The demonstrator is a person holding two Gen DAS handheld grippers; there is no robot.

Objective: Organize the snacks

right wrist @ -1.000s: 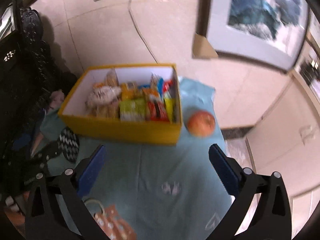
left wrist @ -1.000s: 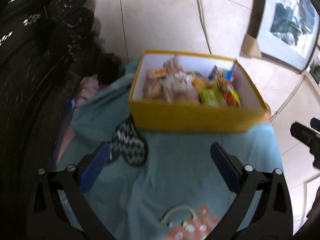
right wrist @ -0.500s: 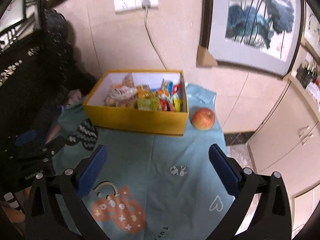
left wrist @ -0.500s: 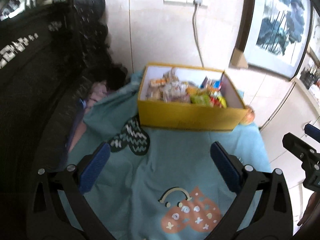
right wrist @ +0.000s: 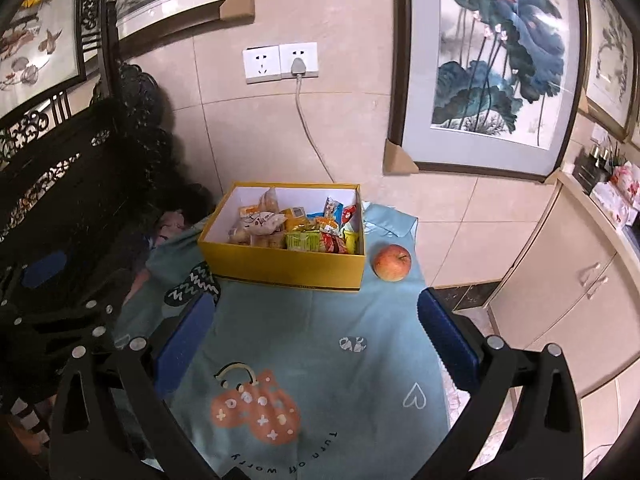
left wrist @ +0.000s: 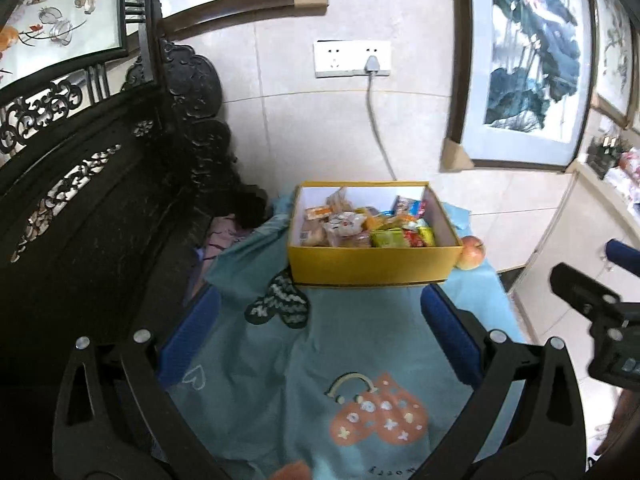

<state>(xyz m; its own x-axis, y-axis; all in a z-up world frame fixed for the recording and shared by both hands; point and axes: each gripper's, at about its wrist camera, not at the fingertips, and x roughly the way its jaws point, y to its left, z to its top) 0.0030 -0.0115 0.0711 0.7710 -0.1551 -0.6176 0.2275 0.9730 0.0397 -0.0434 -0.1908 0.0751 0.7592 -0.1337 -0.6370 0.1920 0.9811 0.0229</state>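
Note:
A yellow box (left wrist: 372, 268) (right wrist: 280, 266) stands at the far end of a teal cloth, full of several wrapped snacks (left wrist: 360, 228) (right wrist: 304, 232). A red apple (left wrist: 471, 253) (right wrist: 393, 262) lies on the cloth just right of the box. My left gripper (left wrist: 320, 340) is open and empty, well back from the box. My right gripper (right wrist: 316, 340) is open and empty, also back from the box. The right gripper's body shows at the right edge of the left wrist view (left wrist: 592, 308); the left gripper shows at the left edge of the right wrist view (right wrist: 44, 280).
The teal cloth (left wrist: 280, 380) (right wrist: 320, 360) covers a small table. A dark carved wooden bench (left wrist: 100, 200) stands to the left. A tiled wall with a socket and cable (right wrist: 298, 64) is behind. Framed paintings (right wrist: 492, 64) lean there. Cream cabinets (right wrist: 568, 288) stand to the right.
Both grippers have pulled back and up from the box, so it looks smaller and farther. More wall and paintings show. Both stay open and empty.

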